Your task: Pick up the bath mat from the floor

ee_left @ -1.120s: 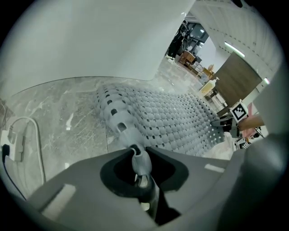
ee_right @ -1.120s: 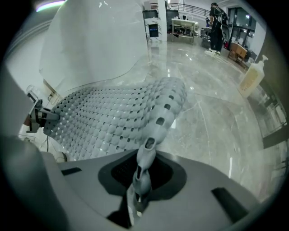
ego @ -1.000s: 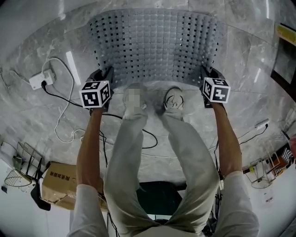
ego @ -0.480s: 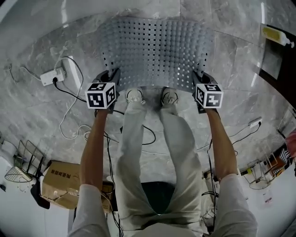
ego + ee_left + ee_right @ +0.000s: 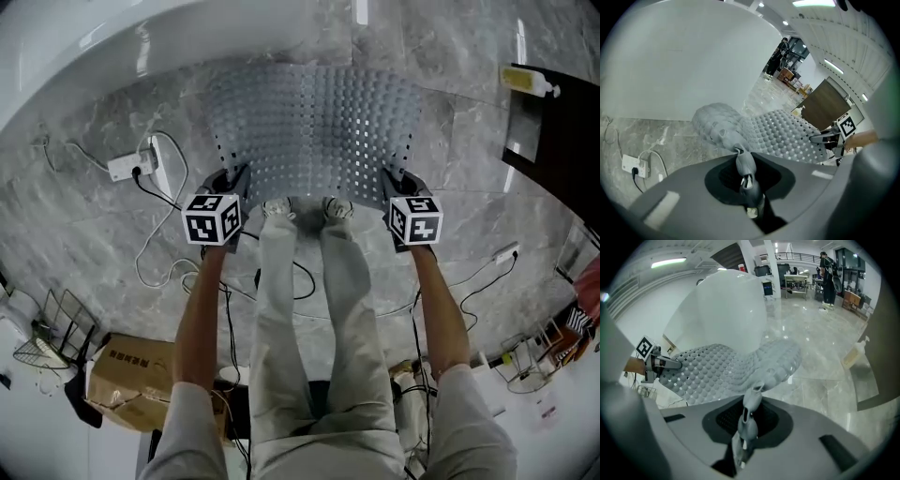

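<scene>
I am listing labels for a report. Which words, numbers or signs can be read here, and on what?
No text is readable.
Cardboard box: dark print on top, too blurred to read.
Marker cubes: black square patterns, no letters.
Bottle: too small to tell.

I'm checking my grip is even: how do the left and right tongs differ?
The left tongs pinch the mat's left corner, the right tongs its right corner. The left tongs are nearer the power strip, the right tongs nearer the bottle. Both are shut on the mat.
</scene>
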Demonstrator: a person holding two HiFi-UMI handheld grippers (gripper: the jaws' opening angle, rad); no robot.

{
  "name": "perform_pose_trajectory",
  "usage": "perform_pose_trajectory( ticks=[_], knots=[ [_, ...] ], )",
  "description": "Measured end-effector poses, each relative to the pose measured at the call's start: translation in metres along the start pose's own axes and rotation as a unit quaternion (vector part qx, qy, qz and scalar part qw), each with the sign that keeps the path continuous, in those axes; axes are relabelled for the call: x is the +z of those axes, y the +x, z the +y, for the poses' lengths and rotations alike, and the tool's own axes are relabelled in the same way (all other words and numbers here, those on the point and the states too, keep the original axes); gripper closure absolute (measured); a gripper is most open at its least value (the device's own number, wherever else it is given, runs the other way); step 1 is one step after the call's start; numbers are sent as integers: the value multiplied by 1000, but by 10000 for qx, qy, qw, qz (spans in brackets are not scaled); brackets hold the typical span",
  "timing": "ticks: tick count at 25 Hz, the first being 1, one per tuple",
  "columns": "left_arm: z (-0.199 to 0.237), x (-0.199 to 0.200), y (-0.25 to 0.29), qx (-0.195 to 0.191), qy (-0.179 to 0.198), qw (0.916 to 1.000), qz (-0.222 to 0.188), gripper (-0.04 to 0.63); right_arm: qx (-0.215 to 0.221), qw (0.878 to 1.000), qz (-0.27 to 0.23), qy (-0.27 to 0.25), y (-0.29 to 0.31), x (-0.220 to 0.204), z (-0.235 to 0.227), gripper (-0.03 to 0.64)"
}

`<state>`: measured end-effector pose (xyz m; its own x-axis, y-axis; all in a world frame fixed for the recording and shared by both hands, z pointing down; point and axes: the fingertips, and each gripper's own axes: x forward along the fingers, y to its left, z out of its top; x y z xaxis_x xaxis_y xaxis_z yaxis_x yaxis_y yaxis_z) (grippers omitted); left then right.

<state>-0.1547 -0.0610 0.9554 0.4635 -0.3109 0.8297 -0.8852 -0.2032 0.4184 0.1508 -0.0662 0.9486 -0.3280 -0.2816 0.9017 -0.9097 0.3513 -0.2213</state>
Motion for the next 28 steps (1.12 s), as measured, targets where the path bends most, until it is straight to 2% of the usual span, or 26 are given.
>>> perform_pose_trajectory(
  ticks=[7, 11, 23, 28],
  knots=[
    [-27, 23, -60, -9, -76, 9997, -226, 549, 171, 9993, -329, -34, -60, 27, 30, 561],
    [-42, 32, -90, -4, 28, 9996, -268, 549, 199, 9989, -403, -93, -92, 36, 44, 563],
    [-89, 76, -155, -157, 95, 9980, -598, 549, 175, 9964, -831, -58, -175, 86, 60, 563],
    [-115, 97, -191, -220, 353, 9966, -716, 549, 131, 9938, -1104, -63, -219, 109, 68, 565]
  ],
)
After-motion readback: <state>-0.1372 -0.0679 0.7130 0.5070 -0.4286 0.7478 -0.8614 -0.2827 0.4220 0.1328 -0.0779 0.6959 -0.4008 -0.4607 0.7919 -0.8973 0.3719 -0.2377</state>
